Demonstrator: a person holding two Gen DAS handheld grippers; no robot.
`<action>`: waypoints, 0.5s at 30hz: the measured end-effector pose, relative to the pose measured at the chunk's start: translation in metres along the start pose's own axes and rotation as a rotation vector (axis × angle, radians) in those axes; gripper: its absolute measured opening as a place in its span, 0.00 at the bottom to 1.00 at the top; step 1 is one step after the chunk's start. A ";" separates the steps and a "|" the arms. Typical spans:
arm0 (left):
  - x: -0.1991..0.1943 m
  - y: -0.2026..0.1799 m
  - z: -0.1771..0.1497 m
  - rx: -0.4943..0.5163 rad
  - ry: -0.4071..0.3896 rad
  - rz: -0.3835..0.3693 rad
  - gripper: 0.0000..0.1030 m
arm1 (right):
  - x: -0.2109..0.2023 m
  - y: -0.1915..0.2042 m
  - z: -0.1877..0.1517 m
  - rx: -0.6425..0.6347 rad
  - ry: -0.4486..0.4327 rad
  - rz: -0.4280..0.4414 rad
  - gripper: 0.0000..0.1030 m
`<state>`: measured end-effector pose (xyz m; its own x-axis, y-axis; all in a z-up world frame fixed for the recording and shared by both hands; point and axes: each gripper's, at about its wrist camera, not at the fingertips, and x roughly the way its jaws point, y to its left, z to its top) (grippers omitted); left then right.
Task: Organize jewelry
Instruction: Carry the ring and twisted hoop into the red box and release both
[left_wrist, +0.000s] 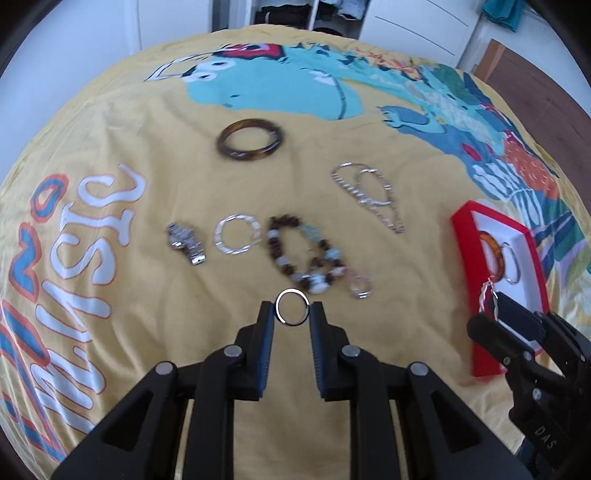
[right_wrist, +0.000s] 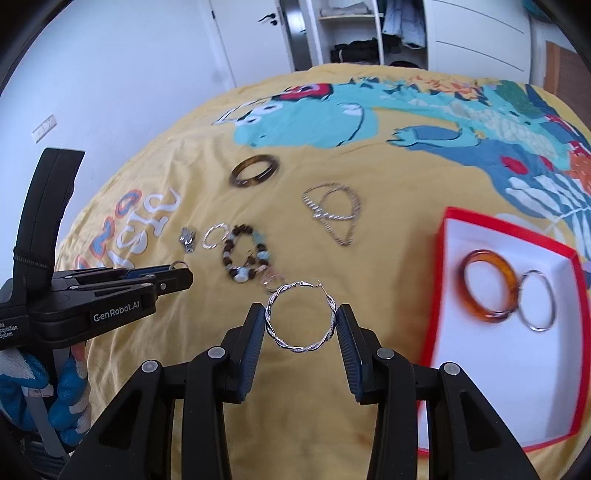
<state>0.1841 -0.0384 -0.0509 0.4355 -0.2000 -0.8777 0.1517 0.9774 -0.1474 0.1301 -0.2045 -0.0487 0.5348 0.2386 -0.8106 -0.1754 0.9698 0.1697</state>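
Left wrist view: the left tool (left_wrist: 293, 307) pinches a small plain silver ring (left_wrist: 292, 307) above the yellow bedspread (left_wrist: 147, 155). Right wrist view: the right tool (right_wrist: 301, 321) clamps a twisted silver hoop earring (right_wrist: 301, 318) just left of the red-rimmed box (right_wrist: 436, 295), where an amber bangle (right_wrist: 487, 287) and a thin silver hoop (right_wrist: 537, 300) lie touching. Farther out lie a beaded bracelet (left_wrist: 303, 251), what seems a watch (left_wrist: 184, 242), a silver chain (left_wrist: 369, 194) and a dark bangle (left_wrist: 250, 139).
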 end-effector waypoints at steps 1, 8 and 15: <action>-0.002 -0.009 0.002 0.010 -0.003 -0.013 0.17 | -0.007 -0.007 0.001 0.008 -0.007 -0.013 0.38; -0.007 -0.087 0.013 0.095 -0.019 -0.101 0.17 | -0.041 -0.068 -0.002 0.071 -0.026 -0.114 0.38; -0.001 -0.164 0.014 0.166 -0.010 -0.176 0.17 | -0.054 -0.130 -0.012 0.131 -0.006 -0.191 0.38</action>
<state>0.1708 -0.1991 -0.0194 0.3984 -0.3676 -0.8403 0.3695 0.9029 -0.2198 0.1145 -0.3440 -0.0336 0.5530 0.0499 -0.8317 0.0377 0.9957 0.0848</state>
